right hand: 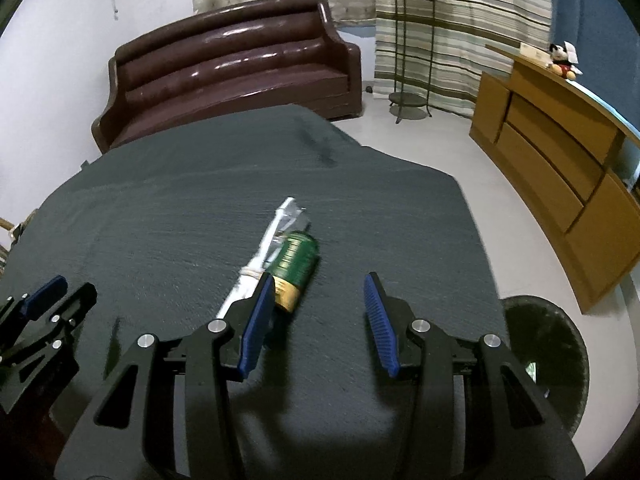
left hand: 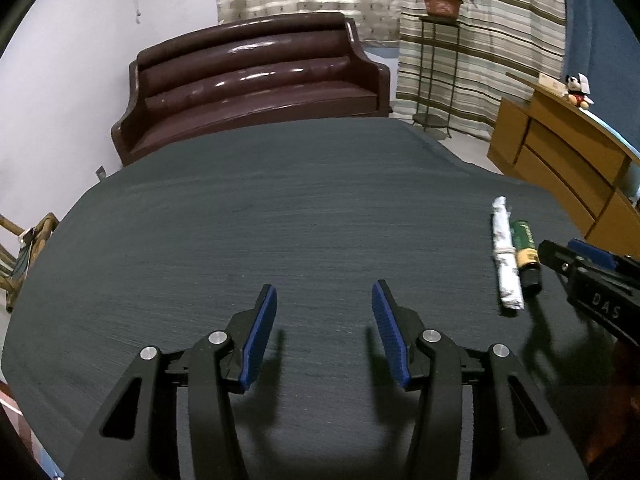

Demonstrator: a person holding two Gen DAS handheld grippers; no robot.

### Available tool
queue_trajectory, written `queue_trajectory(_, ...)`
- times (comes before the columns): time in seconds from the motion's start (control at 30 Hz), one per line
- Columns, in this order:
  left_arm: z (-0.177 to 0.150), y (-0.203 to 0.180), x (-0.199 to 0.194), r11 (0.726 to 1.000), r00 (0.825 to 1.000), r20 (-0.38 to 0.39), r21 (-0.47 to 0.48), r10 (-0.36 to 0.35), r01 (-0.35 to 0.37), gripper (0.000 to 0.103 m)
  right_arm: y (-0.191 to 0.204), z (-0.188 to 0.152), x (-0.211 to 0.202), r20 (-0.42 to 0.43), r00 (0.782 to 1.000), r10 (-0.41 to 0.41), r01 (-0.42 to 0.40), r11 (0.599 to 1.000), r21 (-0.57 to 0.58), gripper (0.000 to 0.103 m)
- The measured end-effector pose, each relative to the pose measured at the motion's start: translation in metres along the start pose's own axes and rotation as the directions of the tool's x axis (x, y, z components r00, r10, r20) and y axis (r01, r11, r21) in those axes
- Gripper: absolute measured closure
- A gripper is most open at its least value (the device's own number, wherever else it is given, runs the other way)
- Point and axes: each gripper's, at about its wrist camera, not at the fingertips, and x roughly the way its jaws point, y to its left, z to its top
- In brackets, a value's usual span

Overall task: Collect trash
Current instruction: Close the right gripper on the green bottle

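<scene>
Right gripper: jaws apart, empty, lined up to straddle green battery just ahead-left, touching rolled paper. Left gripper: apart, idle over bare desk.

"DAS" on right claw

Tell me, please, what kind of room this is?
Most likely a living room in a home: a brown leather sofa stands behind the cloth-covered table, with striped curtains and a wooden sideboard nearby.
</scene>
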Motion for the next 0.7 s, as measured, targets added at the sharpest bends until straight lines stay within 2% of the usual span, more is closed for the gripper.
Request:
queue_trajectory(0.43, 0.006, 0.001, 0.010, 0.999, 0.999, -0.013, -0.013, -0.034, 0.034, 0.052, 0.015, 0.004, 0.016, -0.036, 0.999, -0.018, 0.017, 1.000, -0.016, 0.060)
queue_trajectory(0.7, 0.007, -0.008, 0.011, 0.998, 0.998, -0.012, 0.011, -0.067, 0.067, 0.052, 0.007, 0.004, 0.021, -0.063, 0.997, -0.033, 0.032, 0.999, -0.006, 0.064)
